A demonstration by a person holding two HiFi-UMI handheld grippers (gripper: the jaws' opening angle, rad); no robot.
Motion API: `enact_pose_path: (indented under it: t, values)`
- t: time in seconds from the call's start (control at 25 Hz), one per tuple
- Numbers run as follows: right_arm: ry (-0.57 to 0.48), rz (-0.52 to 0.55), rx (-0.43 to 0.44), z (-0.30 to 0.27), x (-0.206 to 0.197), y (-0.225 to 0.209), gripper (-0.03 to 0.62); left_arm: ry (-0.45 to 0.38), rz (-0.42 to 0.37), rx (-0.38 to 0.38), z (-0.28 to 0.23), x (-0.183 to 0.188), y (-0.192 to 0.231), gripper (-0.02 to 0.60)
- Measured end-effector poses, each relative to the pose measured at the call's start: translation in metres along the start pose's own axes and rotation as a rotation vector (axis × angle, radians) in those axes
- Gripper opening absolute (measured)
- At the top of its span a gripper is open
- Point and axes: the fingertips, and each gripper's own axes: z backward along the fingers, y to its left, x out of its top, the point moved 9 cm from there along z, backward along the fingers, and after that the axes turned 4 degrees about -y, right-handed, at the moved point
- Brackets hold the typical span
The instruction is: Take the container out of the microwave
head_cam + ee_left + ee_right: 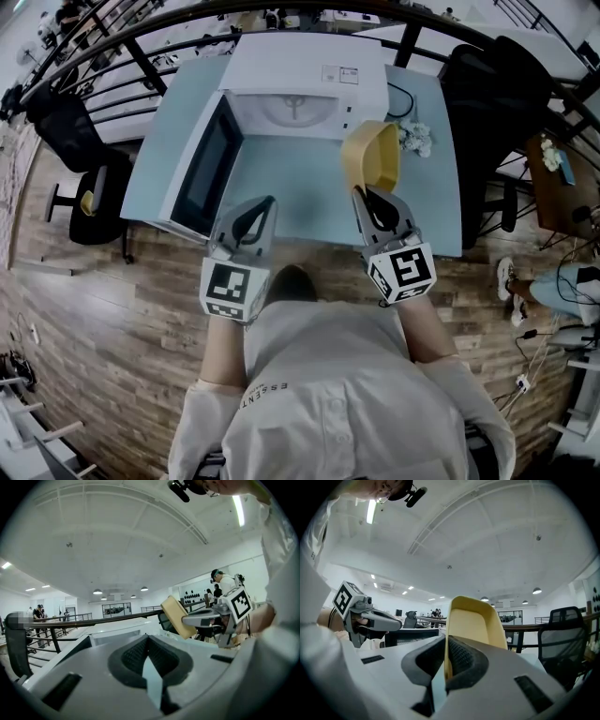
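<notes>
Pale blue table [281, 192] below: my right tongs [363, 195] pinch the yellow container [370, 155] by its thin rim, four o'clock of the open microwave [309, 84]. It seems light, stiff and tippy. My left tongs [268, 202] are closed and empty.

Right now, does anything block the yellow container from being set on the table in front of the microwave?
Nothing visible does. The right gripper holds the container by its rim, outside the microwave; the table below is bare, the open door off to the left.
</notes>
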Motion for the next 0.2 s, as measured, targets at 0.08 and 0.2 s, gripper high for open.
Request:
enact_pose_path:
  t: [0.08, 0.2]
  values:
    - [-0.002, -0.005, -0.003, -0.0008, -0.001, 0.0009, 0.025, 0.005, 0.002, 0.004, 0.0001, -0.0012, 0.0008, -0.006]
    - [-0.006, -0.015, -0.005, -0.0018, -0.0019, 0.0028, 0.025, 0.015, 0.009, 0.015, 0.0003, -0.0035, 0.0028, -0.006]
